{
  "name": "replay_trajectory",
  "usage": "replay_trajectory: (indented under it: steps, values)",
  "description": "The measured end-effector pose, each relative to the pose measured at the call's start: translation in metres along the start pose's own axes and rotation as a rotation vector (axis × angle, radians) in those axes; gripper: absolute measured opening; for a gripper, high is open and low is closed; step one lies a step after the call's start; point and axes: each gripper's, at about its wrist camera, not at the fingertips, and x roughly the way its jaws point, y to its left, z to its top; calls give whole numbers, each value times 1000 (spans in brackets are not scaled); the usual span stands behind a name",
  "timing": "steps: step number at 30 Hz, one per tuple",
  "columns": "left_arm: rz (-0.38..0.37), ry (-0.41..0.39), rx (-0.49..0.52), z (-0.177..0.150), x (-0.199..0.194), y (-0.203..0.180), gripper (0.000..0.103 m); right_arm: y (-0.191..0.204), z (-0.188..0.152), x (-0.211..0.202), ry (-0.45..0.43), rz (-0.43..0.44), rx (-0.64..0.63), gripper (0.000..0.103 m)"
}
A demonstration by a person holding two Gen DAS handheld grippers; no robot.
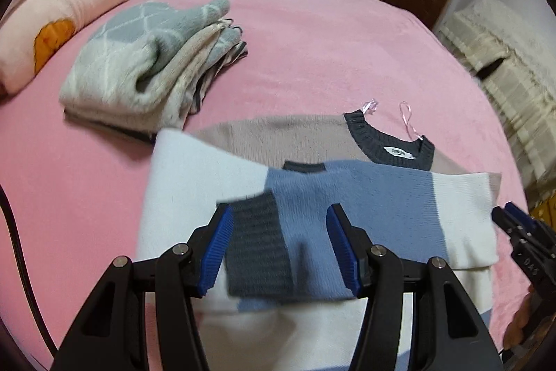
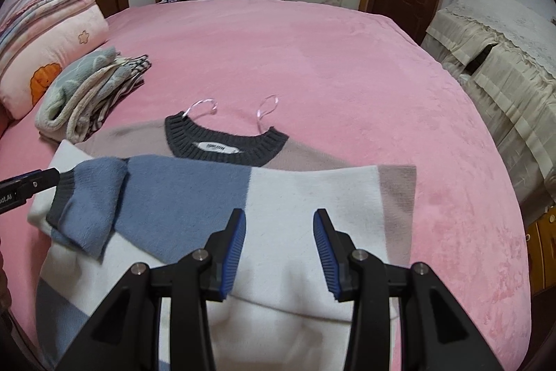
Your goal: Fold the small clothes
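Between the left hand-held gripper (image 1: 279, 244) pads sits the grey ribbed cuff (image 1: 259, 249) of a blue sleeve (image 1: 340, 197). Jaws stand partly apart; cuff lies loose in the gap, pads don't look pressed on it, so I read it as open, not gripping. Frame is blurred there, so not certain.

Right hand-held gripper (image 2: 279, 251) also partly open, nothing clamped; it hovers over the white part of the sweater (image 2: 312, 197), near the sweater's right fold edge.

Sweater lies flat on the pink bed (image 2: 312, 65), collar (image 2: 226, 145) pointing at the far edge, hem toward the hand-held grippers. Both sleeves are folded across the chest, so their long axis runs left-right, square to both gripper lines. Left one is nearer the cuff, right one nearer the body's right side.

Both point steeply down at the bed, side by side, left tip visible at the right view's left rim.

Judgement: next fold is probably hem toward collar, so each needs a hem corner, which lies under or behind the fingers, out of view.

Folded pile (image 1: 153, 65) sits toward the bed's far left, beside a pillow (image 1: 66, 19).
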Motion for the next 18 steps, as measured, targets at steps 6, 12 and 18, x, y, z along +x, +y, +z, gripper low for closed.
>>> replay_trajectory:
  steps: [6,12,18]
  values:
    - [-57,97,87,33,38,-12,65,-26,3,3,-5,-43,31,41]
    - [-34,177,29,56,89,-8,64,-73,-1,6,0,-101,107,41]
    - [-66,283,20,57,126,-10,56,-115,-5,12,11,-135,191,41]
